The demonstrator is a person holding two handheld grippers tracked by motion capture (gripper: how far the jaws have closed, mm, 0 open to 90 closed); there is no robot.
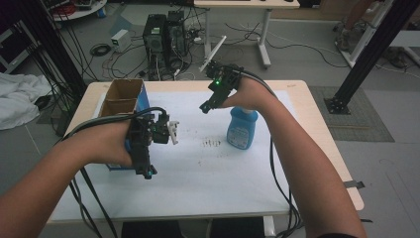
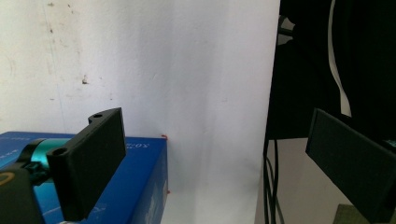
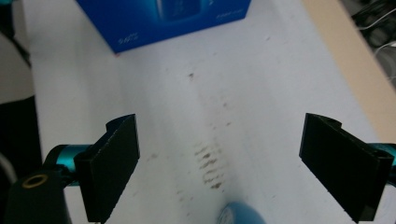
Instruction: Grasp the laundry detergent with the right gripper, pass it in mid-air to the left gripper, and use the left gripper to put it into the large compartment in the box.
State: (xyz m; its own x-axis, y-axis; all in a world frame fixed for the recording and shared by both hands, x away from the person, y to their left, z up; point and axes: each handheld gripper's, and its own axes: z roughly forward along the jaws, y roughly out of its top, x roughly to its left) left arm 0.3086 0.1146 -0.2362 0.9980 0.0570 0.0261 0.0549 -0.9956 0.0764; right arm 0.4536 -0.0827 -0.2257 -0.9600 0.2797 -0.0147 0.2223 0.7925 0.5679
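Right gripper (image 1: pixel 204 107) hung over the blue bottle (image 1: pixel 242 128), which stood upright on the white sheet (image 1: pixel 208 183) right of centre, just beside a patch of dark scuff marks (image 1: pixel 212 143). In the right gripper view the two black jaws stood wide apart with nothing between them, and the bottle's rounded top (image 3: pixel 240 213) showed at the bottom edge, roughly midway between the jaws; that placing read as lining up for a grasp from above, not yet made. The gripper appeared clear of the bottle, though the hand hid the bottle's top in the high view, so contact there could not be ruled out. Left gripper (image 1: pixel 147 171) sat low at the near right corner of the blue cardboard box (image 1: pixel 143 96), which stood at the left of the table (image 1: pixel 317 119) with its top flaps open. Its jaws were also spread wide and empty; the left gripper view looked along the sheet with the box's blue side (image 2: pixel 144 186) just beside the left jaw. Held so close, it seemed either parked or ready to steady the box; which, could not be told. The open box likely served as the receiving place for the bottle.
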